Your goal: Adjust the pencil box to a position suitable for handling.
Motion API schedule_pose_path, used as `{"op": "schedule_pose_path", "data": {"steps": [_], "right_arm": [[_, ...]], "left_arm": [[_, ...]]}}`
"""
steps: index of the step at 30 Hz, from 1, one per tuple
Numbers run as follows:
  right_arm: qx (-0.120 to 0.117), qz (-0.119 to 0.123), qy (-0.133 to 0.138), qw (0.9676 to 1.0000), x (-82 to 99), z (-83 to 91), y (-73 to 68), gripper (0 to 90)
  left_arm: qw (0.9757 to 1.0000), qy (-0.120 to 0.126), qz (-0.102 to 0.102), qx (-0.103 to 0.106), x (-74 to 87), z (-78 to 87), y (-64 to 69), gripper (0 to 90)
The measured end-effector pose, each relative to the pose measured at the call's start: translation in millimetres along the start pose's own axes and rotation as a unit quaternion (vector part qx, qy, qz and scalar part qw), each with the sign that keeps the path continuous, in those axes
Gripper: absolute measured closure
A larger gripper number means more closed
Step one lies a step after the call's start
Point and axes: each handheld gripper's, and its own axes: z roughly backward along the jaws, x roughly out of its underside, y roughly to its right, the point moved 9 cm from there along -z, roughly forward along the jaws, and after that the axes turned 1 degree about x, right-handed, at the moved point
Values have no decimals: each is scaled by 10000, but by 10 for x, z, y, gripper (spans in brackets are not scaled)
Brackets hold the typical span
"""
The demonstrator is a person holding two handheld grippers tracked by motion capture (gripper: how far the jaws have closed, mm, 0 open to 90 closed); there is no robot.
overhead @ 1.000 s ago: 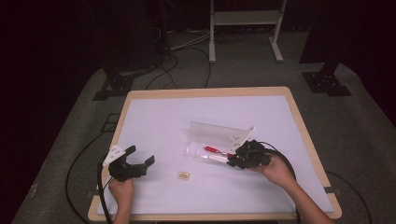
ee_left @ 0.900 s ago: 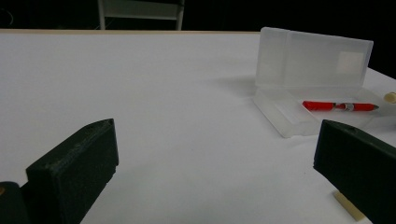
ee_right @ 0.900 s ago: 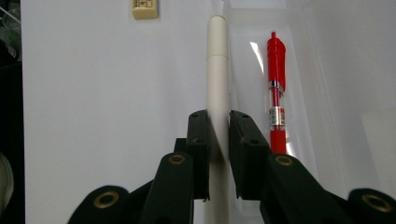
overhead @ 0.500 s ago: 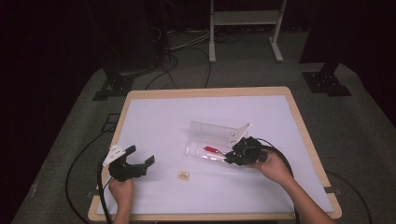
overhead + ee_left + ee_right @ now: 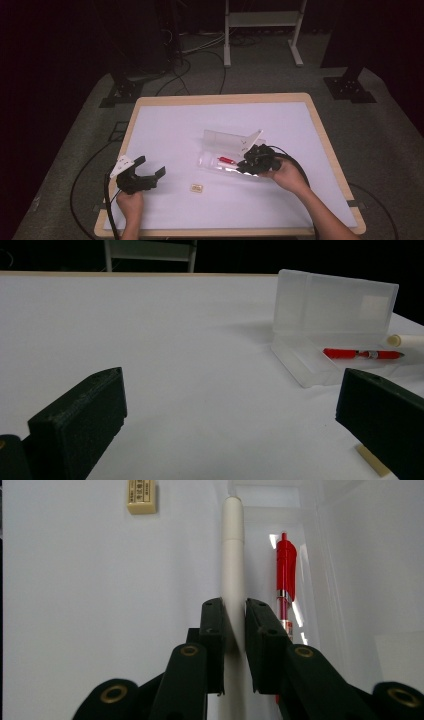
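A clear plastic pencil case [image 5: 222, 137] lies open mid-table, its lid standing up [image 5: 330, 305]. A red pen [image 5: 226, 160] [image 5: 285, 575] [image 5: 357, 353] lies in its tray. My right gripper [image 5: 250, 162] [image 5: 234, 615] is at the tray's right end, shut on a white pen [image 5: 233, 555]. That pen runs parallel to the red pen along the tray's rim, and its tip [image 5: 405, 340] pokes out beyond the lid. Whether it rests on the tray I cannot tell. My left gripper [image 5: 150, 170] [image 5: 230, 425] is held at the front left, open, with nothing between its jaws.
A small beige eraser [image 5: 196, 188] [image 5: 141, 496] [image 5: 372, 462] lies on the white tabletop [image 5: 175, 130] in front of the case, between the two grippers. The table has a wooden rim [image 5: 220, 99]. Cables and stand legs lie on the floor beyond it.
The right gripper with the white pen has edged slightly left, closer over the tray. The left gripper has stayed where it was.
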Motion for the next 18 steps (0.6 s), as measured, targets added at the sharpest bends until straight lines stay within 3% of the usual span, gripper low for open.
{"op": "schedule_pose_path", "data": {"steps": [18], "right_arm": [[-35,-185,-240,9995,14,-211,143,779]], "left_arm": [[10000,-2,-7,7,1,-1,2,0]]}}
